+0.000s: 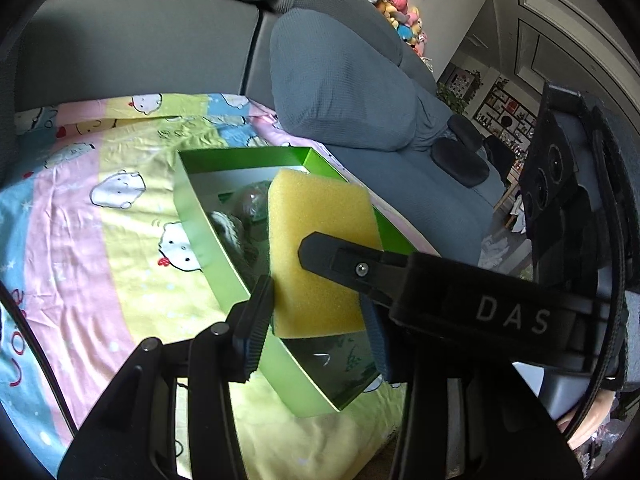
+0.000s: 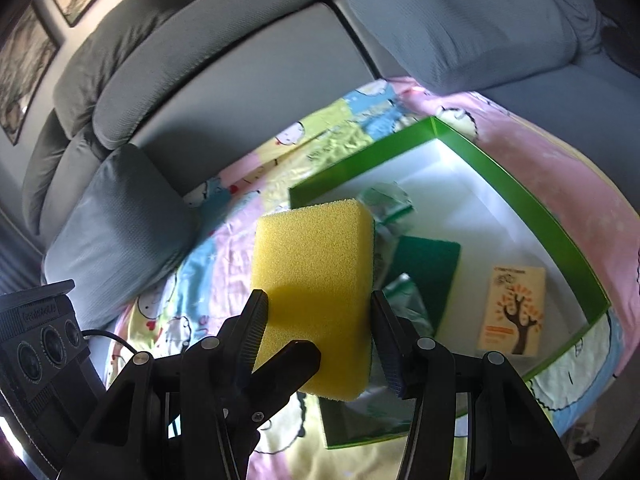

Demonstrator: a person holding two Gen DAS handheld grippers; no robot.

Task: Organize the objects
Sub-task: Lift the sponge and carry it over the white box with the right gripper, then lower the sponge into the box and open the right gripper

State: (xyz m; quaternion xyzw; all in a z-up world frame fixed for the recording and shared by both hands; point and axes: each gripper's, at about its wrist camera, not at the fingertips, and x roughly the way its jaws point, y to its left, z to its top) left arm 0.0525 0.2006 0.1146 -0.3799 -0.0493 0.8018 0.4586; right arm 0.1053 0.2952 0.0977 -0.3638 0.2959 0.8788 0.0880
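1. A sofa in grey fabric fills the back of both views, with a loose grey cushion at its left end and a larger blue-grey one at the corner.
2. A pastel cartoon-print sheet covers the seat, wrinkled but fairly flat.
3. A green box with a white floor lies open on the sheet; inside are a dark green pad, a small card with a tree drawing and some crumpled wrappers.
4. A yellow sponge hangs over the box's near-left part, clear of its floor.
5. The right gripper grips the sponge by its long sides, both pads pressed in.
6. The left gripper also clamps the sponge, from its near end; its black finger crosses the right view's lower edge.
7. Plush toys are piled on the sofa's far arm, and a shelved room opens beyond.
8. The box's right half is bare white floor; the sheet left of the box is free.
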